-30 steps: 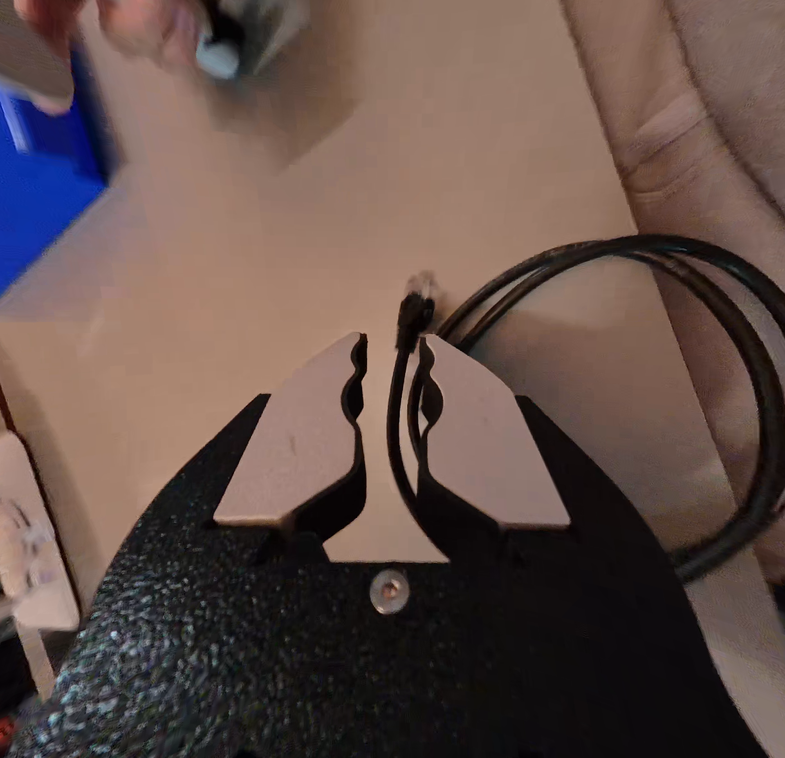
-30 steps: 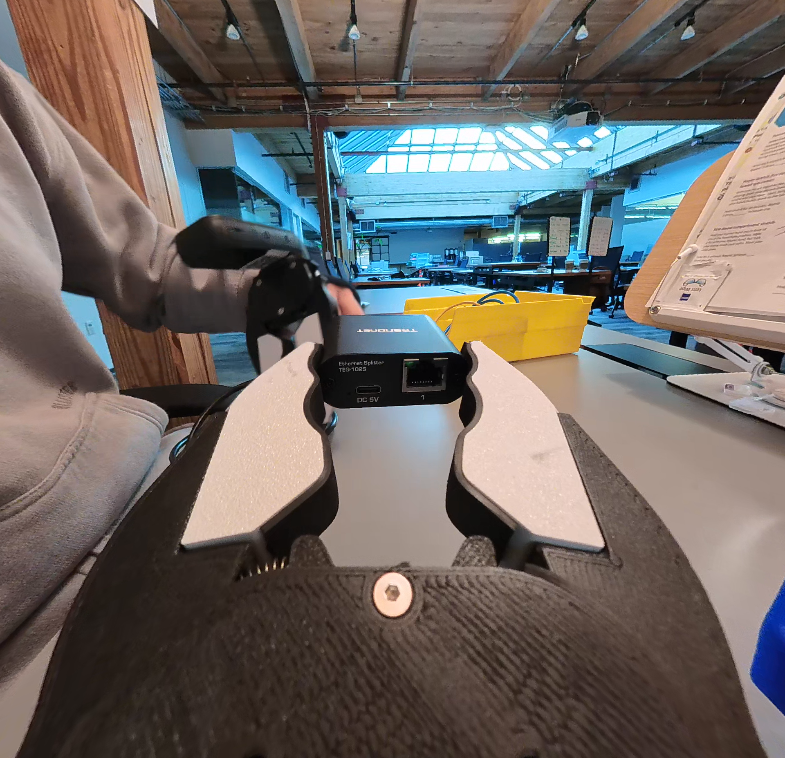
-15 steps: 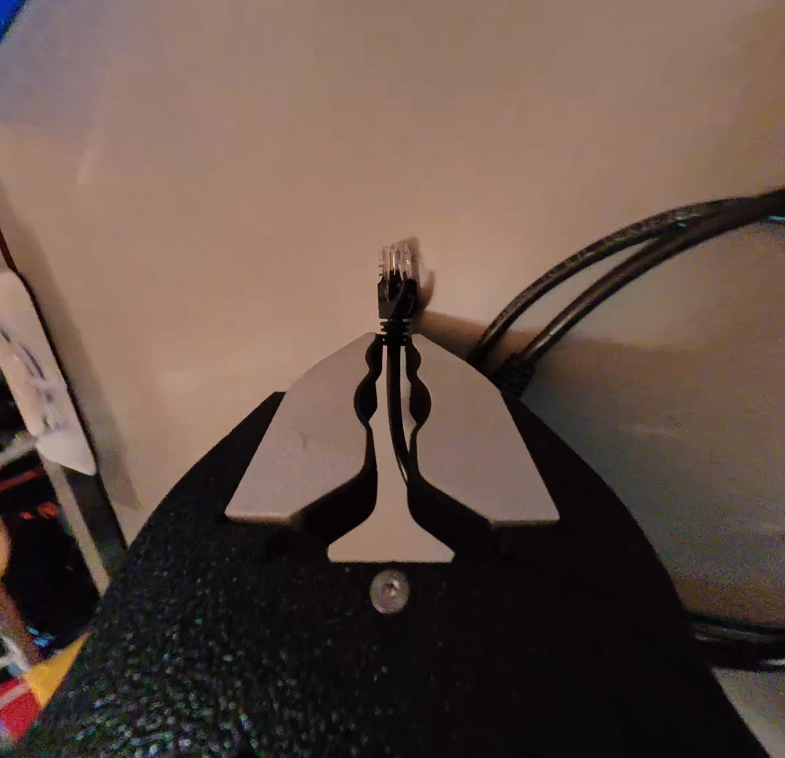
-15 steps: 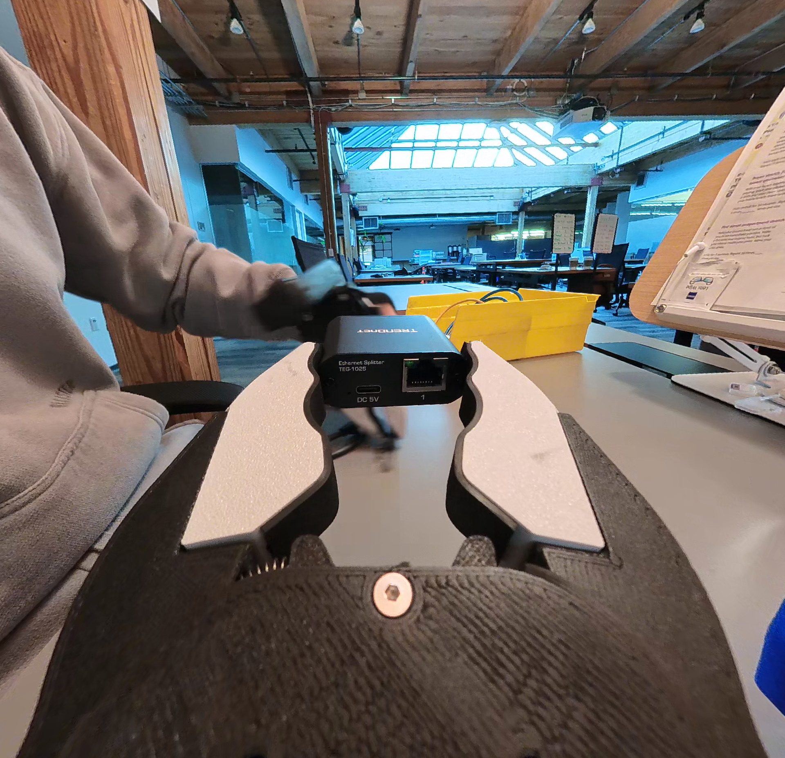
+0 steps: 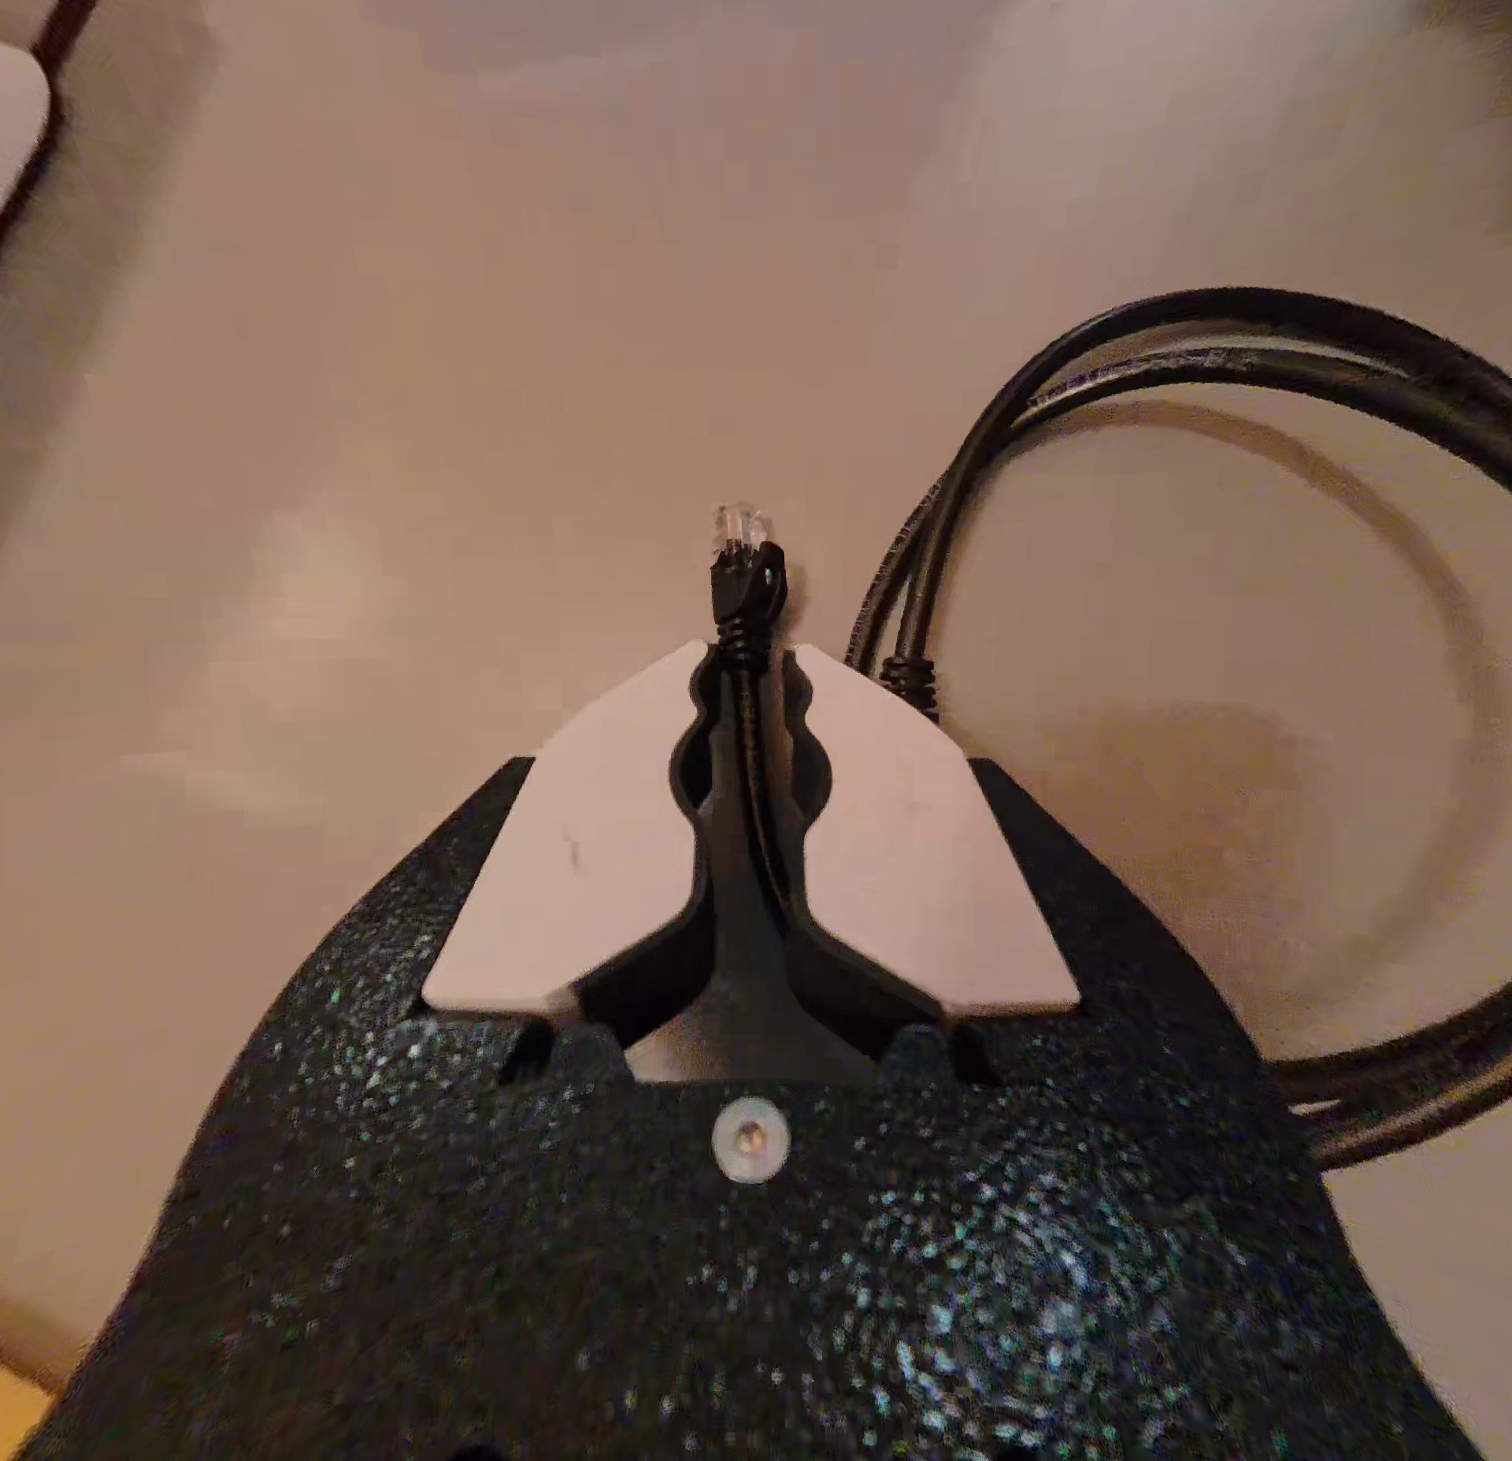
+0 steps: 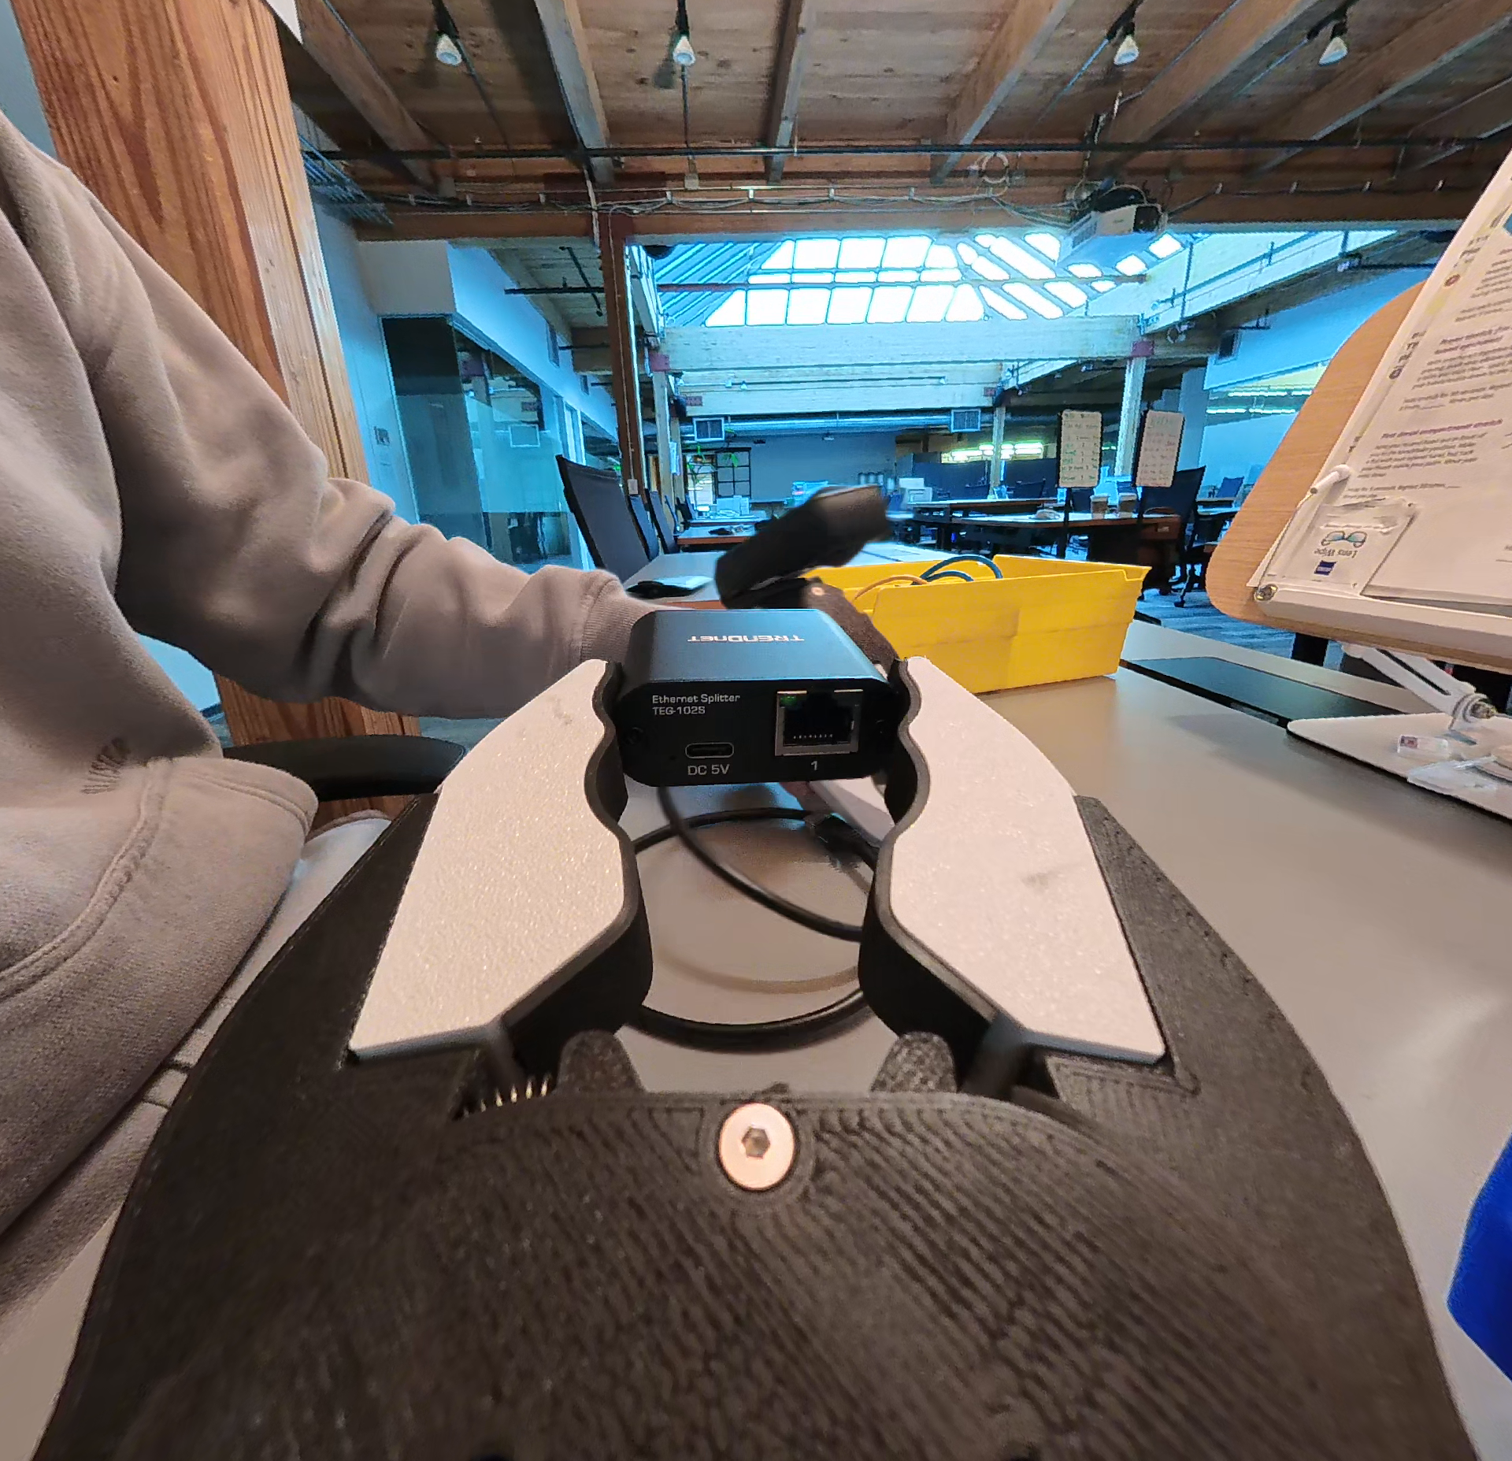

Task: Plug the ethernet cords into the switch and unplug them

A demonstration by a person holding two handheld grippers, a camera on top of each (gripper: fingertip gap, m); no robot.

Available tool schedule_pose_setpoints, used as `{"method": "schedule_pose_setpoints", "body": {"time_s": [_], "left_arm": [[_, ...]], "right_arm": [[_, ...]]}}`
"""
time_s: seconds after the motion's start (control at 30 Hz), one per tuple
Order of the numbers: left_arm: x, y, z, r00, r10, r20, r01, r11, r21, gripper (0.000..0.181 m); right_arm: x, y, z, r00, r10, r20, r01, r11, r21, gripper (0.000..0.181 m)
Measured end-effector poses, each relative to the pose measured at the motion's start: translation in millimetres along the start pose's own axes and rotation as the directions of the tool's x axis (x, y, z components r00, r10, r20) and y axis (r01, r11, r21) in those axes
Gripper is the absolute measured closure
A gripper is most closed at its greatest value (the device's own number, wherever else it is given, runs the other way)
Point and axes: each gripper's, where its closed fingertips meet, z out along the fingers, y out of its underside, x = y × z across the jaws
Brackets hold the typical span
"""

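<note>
My left gripper is shut on a black ethernet cord just behind its boot. The clear plug sticks out past the fingertips, pointing at the table. The rest of the cord lies coiled to the right. My right gripper is shut on a small black switch and holds it above the table, its one port and small socket facing me. In the right wrist view the left gripper shows blurred behind the switch, and cord loops lie on the table beneath it.
A yellow bin with cables stands behind the switch. A tilted board with papers stands at the right on a white base. A person's grey sleeve reaches in from the left. A blue thing is at the right edge.
My left gripper closed on the cord behind the plug and moved across behind the switch toward the right. The cord loops came into view under the switch. The right gripper kept the switch still.
</note>
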Motion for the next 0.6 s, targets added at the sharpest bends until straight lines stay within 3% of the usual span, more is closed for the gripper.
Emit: {"method": "schedule_pose_setpoints", "body": {"time_s": [0.1,0.23,0.43,0.6], "left_arm": [[-4,0,-2,0.982,0.165,0.092,-0.163,0.986,-0.029,0.168],[-12,0,0,0.904,0.366,0.223,-0.358,0.931,-0.076,0.17],[-17,-2,0,0.848,0.438,0.299,-0.436,0.897,-0.077,0.171],[-25,2,-1,0.891,0.326,0.314,-0.309,0.945,-0.104,0.171]], "right_arm": [[0,0,0,1.0,0.004,0.002,-0.004,1.0,0.0,0.119],[0,0,0,1.0,0.006,0.003,-0.006,1.0,-0.002,0.119],[0,1,1,1.0,0.003,0.001,-0.003,1.0,-0.006,0.119],[1,2,2,1.0,-0.006,-0.004,0.006,1.0,-0.012,0.119]]}}
